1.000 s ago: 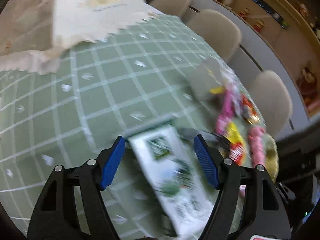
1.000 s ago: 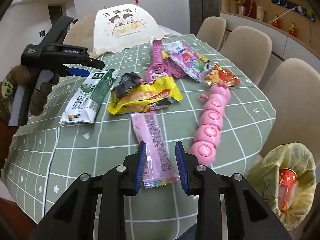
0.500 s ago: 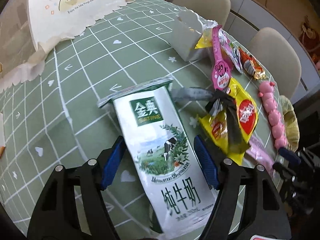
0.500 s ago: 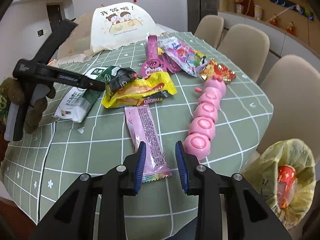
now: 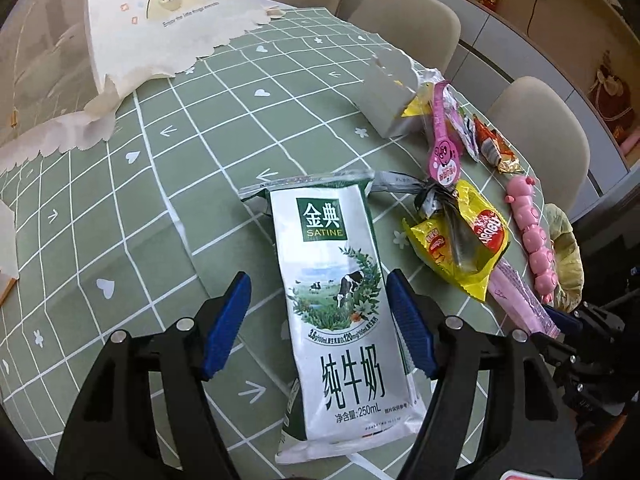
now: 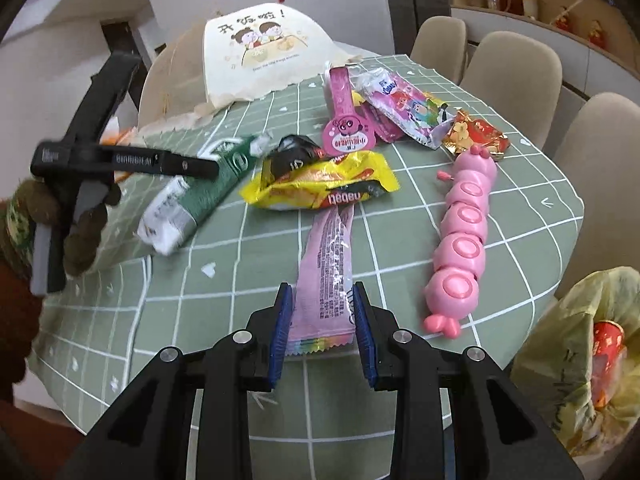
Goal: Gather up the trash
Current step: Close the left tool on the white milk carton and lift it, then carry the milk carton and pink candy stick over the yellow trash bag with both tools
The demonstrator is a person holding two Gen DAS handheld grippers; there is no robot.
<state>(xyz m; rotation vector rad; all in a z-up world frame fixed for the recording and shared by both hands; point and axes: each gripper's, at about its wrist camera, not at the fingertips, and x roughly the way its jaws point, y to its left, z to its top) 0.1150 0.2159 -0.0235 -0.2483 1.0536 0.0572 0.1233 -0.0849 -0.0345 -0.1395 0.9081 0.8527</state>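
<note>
A white and green milk pouch [image 5: 340,292] lies flat on the green checked tablecloth [image 5: 180,184]. My left gripper [image 5: 318,280] is open and straddles it, the left pad apart from it and the right pad close to its edge. From the right wrist view a gloved hand holds that left gripper [image 6: 200,166] over the milk pouch [image 6: 188,204]. A long pink wrapper [image 6: 326,272] lies with its near end between the pads of my right gripper [image 6: 322,286], which is open and not squeezing it.
A yellow snack bag [image 6: 320,188], a pink caterpillar toy [image 6: 460,240], pink packets [image 6: 396,104] and a foil wrapper [image 6: 476,136] lie further back. A yellow trash bag [image 6: 580,328] hangs off the table's right edge. A white box [image 5: 388,96], a cartoon paper bag [image 5: 168,20] and chairs [image 5: 408,28] stand beyond.
The left gripper has swung over the milk pouch, which now lies lengthwise between its fingers. The right gripper has closed in on the pink wrapper, now larger and straighter between its pads.
</note>
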